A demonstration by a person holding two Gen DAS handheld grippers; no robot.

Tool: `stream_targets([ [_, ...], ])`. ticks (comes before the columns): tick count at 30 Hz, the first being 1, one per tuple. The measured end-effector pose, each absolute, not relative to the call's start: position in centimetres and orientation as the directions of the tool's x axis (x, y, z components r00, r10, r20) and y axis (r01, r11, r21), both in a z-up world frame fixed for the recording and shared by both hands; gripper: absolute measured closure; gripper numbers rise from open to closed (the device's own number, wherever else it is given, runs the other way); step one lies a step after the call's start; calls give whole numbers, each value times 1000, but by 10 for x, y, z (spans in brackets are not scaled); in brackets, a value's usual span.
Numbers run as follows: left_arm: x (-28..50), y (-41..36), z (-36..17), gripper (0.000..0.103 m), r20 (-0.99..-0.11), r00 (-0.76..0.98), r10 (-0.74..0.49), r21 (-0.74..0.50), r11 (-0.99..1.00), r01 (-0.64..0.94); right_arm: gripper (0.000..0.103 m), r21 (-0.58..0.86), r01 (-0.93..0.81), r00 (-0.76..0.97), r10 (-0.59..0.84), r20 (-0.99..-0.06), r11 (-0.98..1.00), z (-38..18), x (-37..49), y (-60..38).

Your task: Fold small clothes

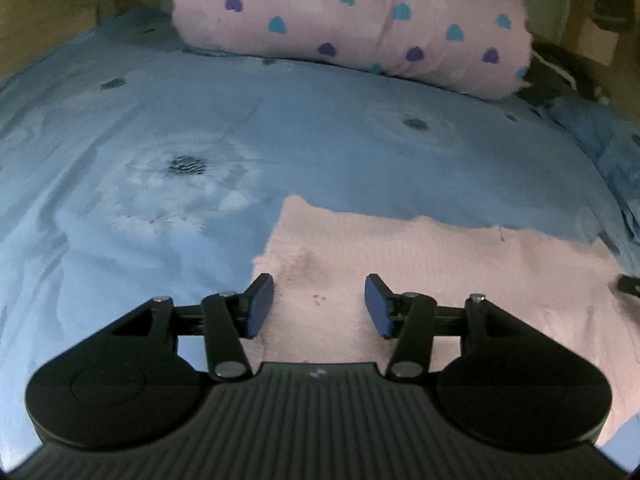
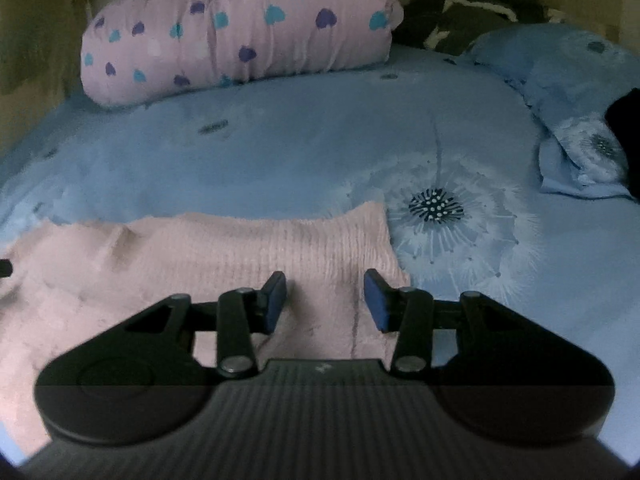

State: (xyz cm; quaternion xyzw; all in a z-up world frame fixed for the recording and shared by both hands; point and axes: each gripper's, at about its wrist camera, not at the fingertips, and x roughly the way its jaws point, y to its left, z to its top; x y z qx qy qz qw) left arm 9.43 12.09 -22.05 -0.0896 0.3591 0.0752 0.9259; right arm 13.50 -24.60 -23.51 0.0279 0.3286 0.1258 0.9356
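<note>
Item: pink knit garment (image 1: 420, 264), flat on the bed's (image 1: 320, 140) near edge. My left gripper (image 1: 319, 306) and right gripper (image 2: 325, 300) spread, empty, over its corners. Risk: pinching bedsheet (image 2: 280, 148) too, dragging the fold crooked

Right wrist view. The right gripper (image 2: 325, 302) hangs over the near right part of a pale pink knitted garment (image 2: 224, 256), its blue-padded jaws apart with only the flat knit showing between them. The garment lies spread on a blue bedspread (image 2: 280, 148); its far right corner ends just beside a printed dandelion head (image 2: 436, 204). A pink heart-patterned pillow (image 2: 240, 28) lies at the far edge, and a blue pillow (image 2: 568, 92) lies at right. Behind them sits a dark bundle (image 2: 472, 20), possibly clothing.
</note>
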Motion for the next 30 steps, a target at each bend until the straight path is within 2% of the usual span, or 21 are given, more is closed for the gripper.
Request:
stream_targets([
  [6, 98, 135, -234, 44, -722, 688, 71, -147, 956, -252, 57, 164, -186, 765, 248, -595, 969, -220, 98, -261],
  [8, 98, 134, -241, 49, -733, 679, 44, -161, 958, -237, 57, 164, -180, 761, 244, -601, 970, -221, 90, -265],
  [10, 95, 126, -241, 68, -719, 691, 75, -94, 975, -204, 57, 174, -176, 756, 246, -606, 969, -226, 89, -268],
  [12, 92, 123, -242, 74, -712, 692, 116, -31, 980, -196, 57, 180, -182, 756, 255, -603, 967, -231, 91, -270],
  [16, 89, 135, -243, 74, -721, 681, 129, -60, 967, -246, 57, 124, -106, 773, 160, -614, 987, -247, 110, -274],
  [20, 86, 137, -239, 74, -726, 679, 108, -93, 963, -253, 58, 241, -7, 769, 159, -619, 971, -252, 112, -293],
  [23, 78, 138, -233, 71, -727, 685, 41, -168, 957, -235, 57, 262, 6, 783, 158, -602, 965, -240, 92, -298],
  [24, 74, 137, -231, 65, -725, 688, 22, -185, 956, -226, 57, 275, 2, 783, 169, -598, 961, -235, 83, -301],
  [25, 69, 136, -229, 53, -726, 688, -1, -206, 954, -217, 57, 291, -2, 783, 183, -595, 957, -231, 76, -304],
  [26, 64, 135, -227, 48, -728, 685, -20, -223, 952, -210, 56, 313, -5, 780, 200, -593, 950, -227, 66, -307],
  [27, 59, 133, -227, 42, -729, 683, -41, -241, 950, -200, 53, 336, -6, 777, 216, -591, 942, -225, 56, -310],
  [30, 41, 125, -222, 36, -733, 676, -75, -259, 950, -176, 31, 396, 7, 779, 243, -578, 918, -224, 31, -316],
])
